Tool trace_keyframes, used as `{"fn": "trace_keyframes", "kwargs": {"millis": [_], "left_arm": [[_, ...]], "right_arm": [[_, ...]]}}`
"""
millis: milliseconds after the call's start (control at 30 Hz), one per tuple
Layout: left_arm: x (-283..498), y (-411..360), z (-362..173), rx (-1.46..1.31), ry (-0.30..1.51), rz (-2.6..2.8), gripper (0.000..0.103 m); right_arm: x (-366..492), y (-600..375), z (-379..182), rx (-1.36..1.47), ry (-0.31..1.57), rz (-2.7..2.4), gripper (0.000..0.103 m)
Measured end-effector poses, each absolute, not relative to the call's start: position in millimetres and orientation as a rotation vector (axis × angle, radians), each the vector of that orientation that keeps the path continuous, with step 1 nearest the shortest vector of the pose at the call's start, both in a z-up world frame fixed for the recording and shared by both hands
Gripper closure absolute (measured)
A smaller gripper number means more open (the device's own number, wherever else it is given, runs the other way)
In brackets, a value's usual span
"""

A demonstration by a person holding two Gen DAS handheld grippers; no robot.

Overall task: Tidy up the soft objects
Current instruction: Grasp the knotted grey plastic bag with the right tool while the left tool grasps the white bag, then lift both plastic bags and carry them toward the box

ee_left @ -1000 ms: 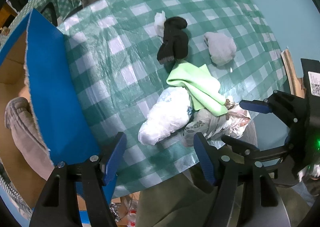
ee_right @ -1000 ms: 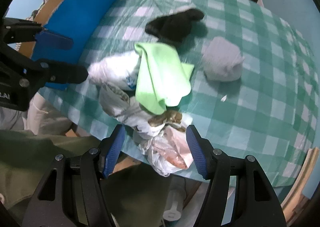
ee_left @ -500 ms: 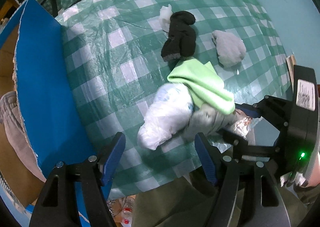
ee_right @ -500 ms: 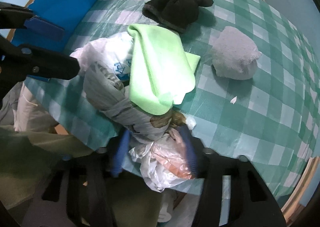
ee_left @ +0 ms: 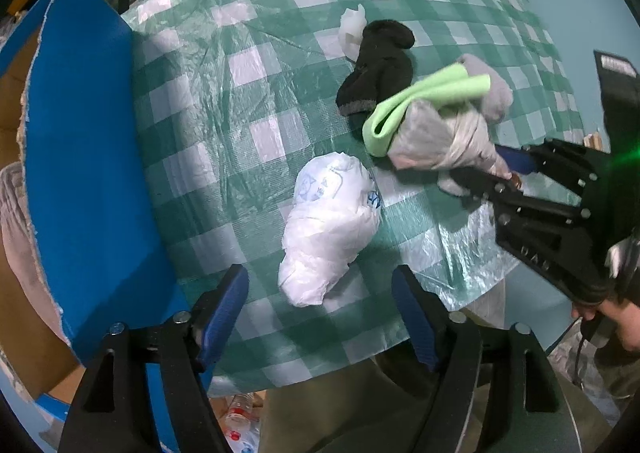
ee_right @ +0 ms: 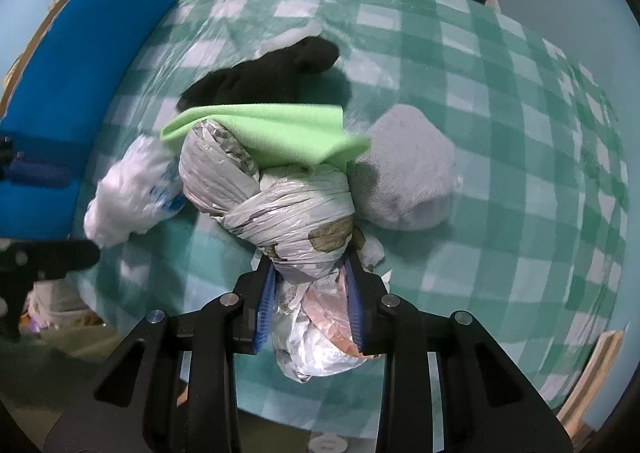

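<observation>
At the left of the desk (ee_left: pixel 224 101), against its edge, stood the blue box (ee_left: pixel 84 157) with its flap upright. Just to the right of it my left tool (ee_left: pixel 320 305) pointed straight down, its jaws wide apart and opening further, nothing pressed between them. The white plastic bag bundle (ee_left: pixel 328 229) lay directly ahead of that gap, its long axis running away from me and slightly rightward, so it lined up lengthwise between the jaws rather than across them. My left tool was plainly the nearer one to it, and I judged that a straight descent would bracket its near end.

Further right, my right tool (ee_right: pixel 310 305) was closing on the knotted neck of the grey plastic bag bundle (ee_right: pixel 280 205), pads already pressing the crumpled plastic. That bundle stretched away from the tool toward the box side, with the green cloth (ee_right: pixel 276 129) draped over its far end. Beyond lay the black sock (ee_right: pixel 260 77), and rightmost the grey fabric lump (ee_right: pixel 404 181), touching the bundle.
</observation>
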State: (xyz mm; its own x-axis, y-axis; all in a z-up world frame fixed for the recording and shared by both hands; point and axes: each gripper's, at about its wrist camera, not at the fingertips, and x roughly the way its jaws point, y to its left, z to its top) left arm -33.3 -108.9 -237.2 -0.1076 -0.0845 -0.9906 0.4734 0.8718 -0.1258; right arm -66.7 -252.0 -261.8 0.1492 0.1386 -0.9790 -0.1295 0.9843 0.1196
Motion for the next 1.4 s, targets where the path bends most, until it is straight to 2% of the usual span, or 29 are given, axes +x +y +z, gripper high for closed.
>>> {"fn": "trace_keyframes", "kwargs": {"millis": [67, 467, 500, 567, 600, 767, 1400], "left_arm": [[-32, -111, -241, 0.313, 1.613, -0.476, 0.022], [-32, -126, -276, 0.327, 1.629, -0.417, 0.024], [-34, -127, -279, 0.33, 1.628, -0.419, 0.029], [-33, -129, -284, 0.344, 1.636, -0.416, 0.057], [-37, -131, -287, 0.345, 1.643, -0.417, 0.061], [-42, -131, -285, 0.327, 1.616, -0.422, 0.063], [-24, -115, -221, 0.273, 1.532, -0.458, 0.064]], "right_arm": [[-62, -254, -263, 0.003, 1.407, 0.194, 0.073], [-53, -250, -255, 0.0, 1.401, 0.227, 0.077], [-54, -250, -253, -0.001, 1.399, 0.236, 0.077], [-54, -253, -249, 0.001, 1.397, 0.25, 0.078], [-55, -254, -248, 0.003, 1.395, 0.257, 0.078], [-51, -261, -244, 0.026, 1.384, 0.272, 0.078], [-68, -278, -192, 0.114, 1.298, 0.237, 0.078]]}}
